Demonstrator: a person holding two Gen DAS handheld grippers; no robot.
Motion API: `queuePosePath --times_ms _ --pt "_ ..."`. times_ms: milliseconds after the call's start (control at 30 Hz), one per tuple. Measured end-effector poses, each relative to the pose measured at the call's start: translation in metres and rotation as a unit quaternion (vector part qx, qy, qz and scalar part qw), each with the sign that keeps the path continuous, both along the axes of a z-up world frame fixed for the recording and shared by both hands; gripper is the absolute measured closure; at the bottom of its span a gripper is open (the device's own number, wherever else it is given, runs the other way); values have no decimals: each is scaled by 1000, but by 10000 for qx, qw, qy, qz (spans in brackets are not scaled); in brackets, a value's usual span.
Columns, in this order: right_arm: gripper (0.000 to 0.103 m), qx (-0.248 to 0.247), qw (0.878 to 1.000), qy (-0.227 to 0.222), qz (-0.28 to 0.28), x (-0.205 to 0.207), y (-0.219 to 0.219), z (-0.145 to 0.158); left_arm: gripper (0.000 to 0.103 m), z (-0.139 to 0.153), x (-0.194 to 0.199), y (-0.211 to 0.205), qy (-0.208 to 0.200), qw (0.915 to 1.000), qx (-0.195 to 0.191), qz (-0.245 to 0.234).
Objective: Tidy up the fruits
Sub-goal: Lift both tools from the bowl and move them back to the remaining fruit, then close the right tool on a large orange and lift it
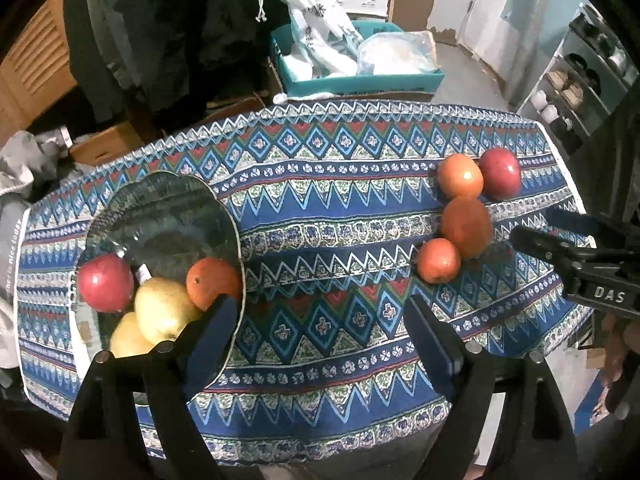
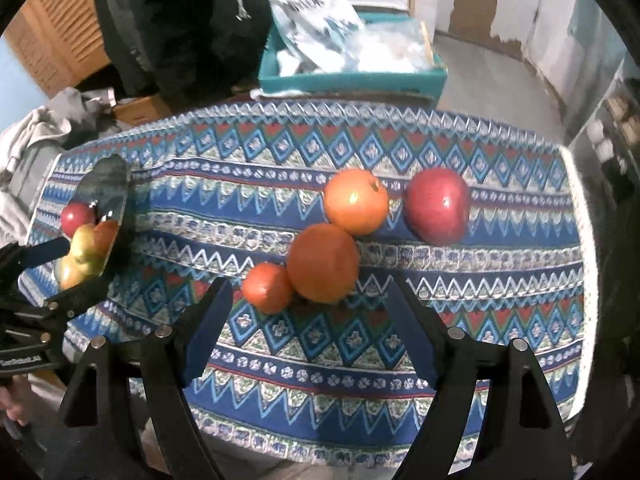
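While both tools (image 1: 320, 332) (image 2: 308, 312) gape empty, the left one hides part of the bowl (image 1: 160, 208).

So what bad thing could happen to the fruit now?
1. The big round orange touches the small orange fruit and the paler orange fruit; grabbing one with the open right gripper could nudge the others rolling.
2. The shiny red apple sits toward the edge of the patterned blue tablecloth and might roll off.
3. The clear glass bowl already holds four fruits; dropping more could bruise them.
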State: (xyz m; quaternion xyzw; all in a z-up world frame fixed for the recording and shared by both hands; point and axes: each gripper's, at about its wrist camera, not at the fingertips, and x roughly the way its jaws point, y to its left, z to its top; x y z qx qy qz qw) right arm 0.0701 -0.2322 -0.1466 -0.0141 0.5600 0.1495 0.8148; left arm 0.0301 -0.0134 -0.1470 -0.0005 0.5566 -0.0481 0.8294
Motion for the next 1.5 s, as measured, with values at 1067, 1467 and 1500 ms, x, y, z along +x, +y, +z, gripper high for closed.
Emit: queuePosePath --times_ms 1067,1467,1500 --pt "40 327 9978 570 -130 38 -1 -83 16 -55 56 -21 424 9983 -322 226" --pt "40 218 9977 148 -631 7 -61 -47 16 -54 57 -79 430 9971 -568 -264" --pt "39 197 9976 121 -653 6 -63 -45 16 -55 57 -86 438 9969 -566 -320"
